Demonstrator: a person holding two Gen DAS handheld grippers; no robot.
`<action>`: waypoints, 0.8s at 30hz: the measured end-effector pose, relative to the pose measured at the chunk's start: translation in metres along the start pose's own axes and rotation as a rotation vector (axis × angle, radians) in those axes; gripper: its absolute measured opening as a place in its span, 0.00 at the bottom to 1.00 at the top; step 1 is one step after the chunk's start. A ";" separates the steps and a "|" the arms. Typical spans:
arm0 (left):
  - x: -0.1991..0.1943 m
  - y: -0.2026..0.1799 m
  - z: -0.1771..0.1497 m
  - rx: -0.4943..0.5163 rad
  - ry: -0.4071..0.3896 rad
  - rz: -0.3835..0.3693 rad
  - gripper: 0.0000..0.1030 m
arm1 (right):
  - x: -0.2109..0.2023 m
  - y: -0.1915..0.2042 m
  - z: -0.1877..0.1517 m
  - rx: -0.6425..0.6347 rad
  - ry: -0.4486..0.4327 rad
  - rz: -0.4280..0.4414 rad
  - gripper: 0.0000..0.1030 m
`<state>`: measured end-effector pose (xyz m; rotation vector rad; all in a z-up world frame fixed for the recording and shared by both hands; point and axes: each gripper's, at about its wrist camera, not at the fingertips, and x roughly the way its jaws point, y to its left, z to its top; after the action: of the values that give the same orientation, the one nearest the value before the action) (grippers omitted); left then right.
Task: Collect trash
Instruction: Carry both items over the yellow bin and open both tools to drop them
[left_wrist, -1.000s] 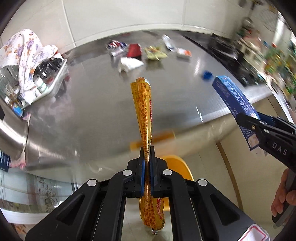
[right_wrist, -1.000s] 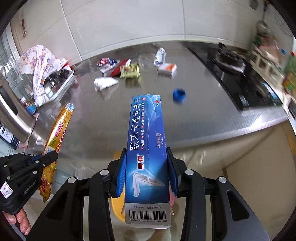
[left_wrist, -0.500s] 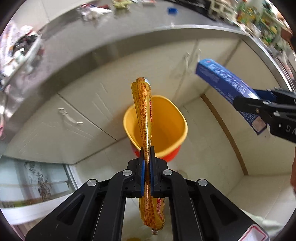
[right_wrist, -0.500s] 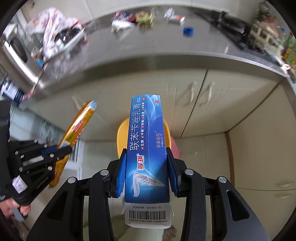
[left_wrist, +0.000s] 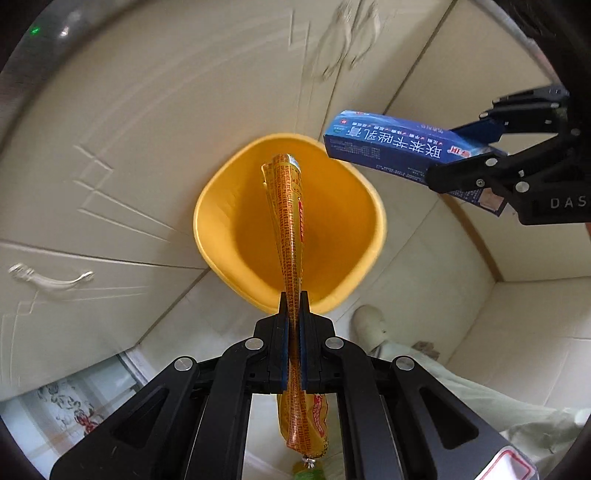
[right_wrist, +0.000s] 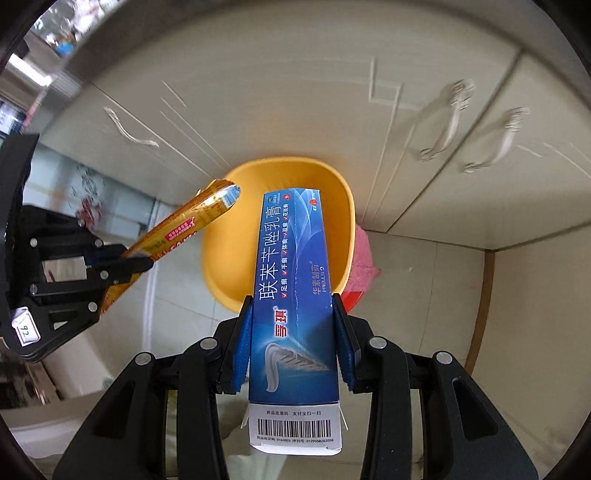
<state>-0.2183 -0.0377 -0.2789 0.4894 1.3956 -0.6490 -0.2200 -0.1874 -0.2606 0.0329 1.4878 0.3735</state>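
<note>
Hovering over the yellow bin (left_wrist: 229, 236) on the floor: left gripper (left_wrist: 293, 295) pinching a gold sausage wrapper (left_wrist: 290, 221); right gripper (right_wrist: 293, 306) clamped on a blue toothpaste box (right_wrist: 293, 295), both pointing down.

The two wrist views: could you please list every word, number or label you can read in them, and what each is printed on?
"联苯苄唑乳膏": blue box, shut in the right gripper.
"孚琪": same box, red brand mark.
"华素制药": same box, along its side.
"DAS": right gripper's body, left wrist view.
"92": white tag on the left gripper.
Barcode digits on the box, and the print on the yellow sausage wrapper: too small to read.
</note>
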 end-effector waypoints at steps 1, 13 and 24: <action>0.006 0.002 -0.001 0.002 0.008 0.000 0.05 | 0.010 -0.002 0.004 -0.006 0.014 0.003 0.40; 0.081 0.028 0.013 -0.047 0.128 -0.026 0.06 | 0.092 -0.025 0.030 -0.046 0.138 0.044 0.40; 0.082 0.037 0.015 -0.090 0.120 -0.052 0.41 | 0.105 -0.023 0.039 -0.049 0.121 0.049 0.67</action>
<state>-0.1782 -0.0311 -0.3603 0.4271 1.5483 -0.6033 -0.1732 -0.1735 -0.3642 0.0078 1.5993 0.4585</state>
